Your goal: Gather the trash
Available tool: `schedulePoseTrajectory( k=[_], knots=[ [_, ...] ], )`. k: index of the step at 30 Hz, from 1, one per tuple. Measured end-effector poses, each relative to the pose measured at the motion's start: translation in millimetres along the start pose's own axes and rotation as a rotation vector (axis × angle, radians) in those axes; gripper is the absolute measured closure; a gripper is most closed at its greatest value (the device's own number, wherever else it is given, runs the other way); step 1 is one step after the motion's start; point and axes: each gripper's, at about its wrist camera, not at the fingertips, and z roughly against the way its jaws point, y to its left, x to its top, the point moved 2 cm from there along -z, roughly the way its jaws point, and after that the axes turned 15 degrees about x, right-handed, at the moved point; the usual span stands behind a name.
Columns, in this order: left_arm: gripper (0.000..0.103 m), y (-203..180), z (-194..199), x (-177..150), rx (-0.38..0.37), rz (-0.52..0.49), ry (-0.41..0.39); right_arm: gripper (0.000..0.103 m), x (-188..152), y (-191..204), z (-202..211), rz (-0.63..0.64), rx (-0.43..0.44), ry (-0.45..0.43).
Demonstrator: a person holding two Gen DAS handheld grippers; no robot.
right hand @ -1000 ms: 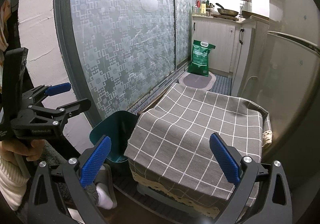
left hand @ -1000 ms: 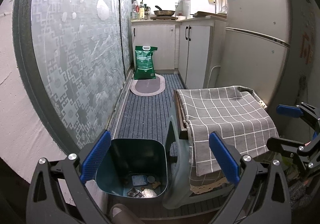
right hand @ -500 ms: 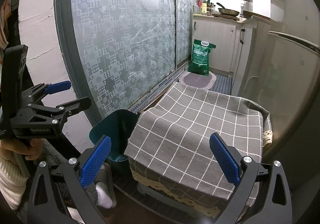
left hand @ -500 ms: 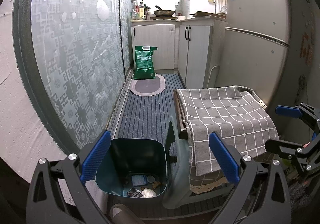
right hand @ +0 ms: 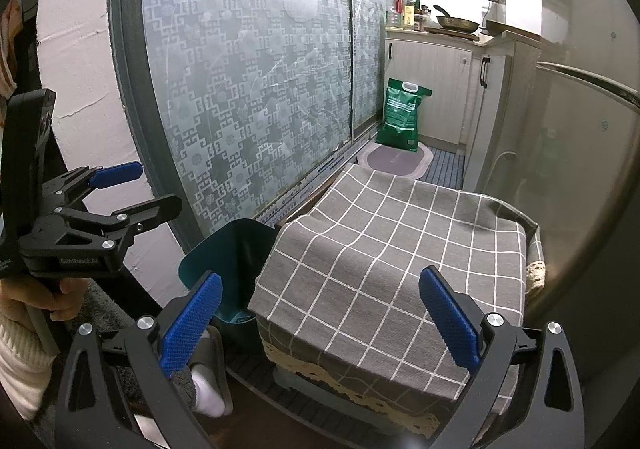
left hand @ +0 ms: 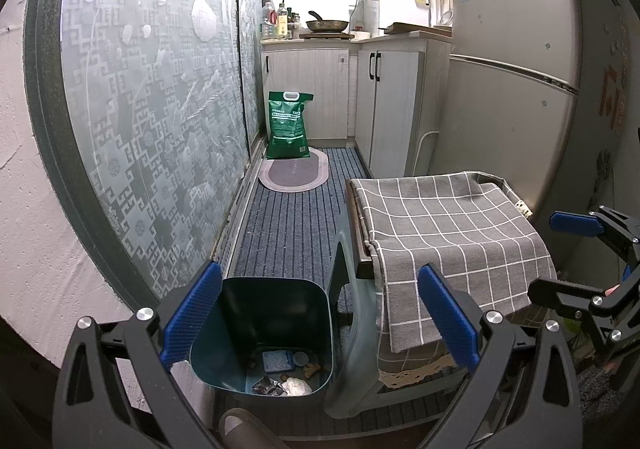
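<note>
A dark teal trash bin [left hand: 264,329] stands on the floor beside a small table; it also shows in the right wrist view [right hand: 232,253]. Several scraps of trash [left hand: 286,371] lie at its bottom: a pale wrapper, a lid, crumbs, a white wad. My left gripper [left hand: 320,313] is open and empty, held above and just in front of the bin. My right gripper [right hand: 320,313] is open and empty, held over the near edge of the table's grey checked cloth [right hand: 384,249]. Each gripper shows in the other's view, the right [left hand: 576,257], the left [right hand: 116,193].
A frosted patterned sliding door [left hand: 160,121] runs along the left. A fridge [left hand: 516,81] and white cabinets [left hand: 384,105] stand on the right. A green bag [left hand: 289,125] and an oval mat [left hand: 295,171] lie at the far end of the striped floor runner [left hand: 288,233]. My slippered foot [right hand: 208,385] is near the bin.
Hardly anything has changed. Both grippers stay open and empty, with only a slight drift of the views.
</note>
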Motion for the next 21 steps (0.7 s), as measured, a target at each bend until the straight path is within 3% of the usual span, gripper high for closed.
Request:
schedulePoseTrajectory(
  k=[21],
  knots=[
    [0.003, -0.4, -0.5, -0.4, -0.002, -0.002, 0.002, 0.003, -1.8, -0.6, -1.3, 0.004, 0.001, 0.007]
  ],
)
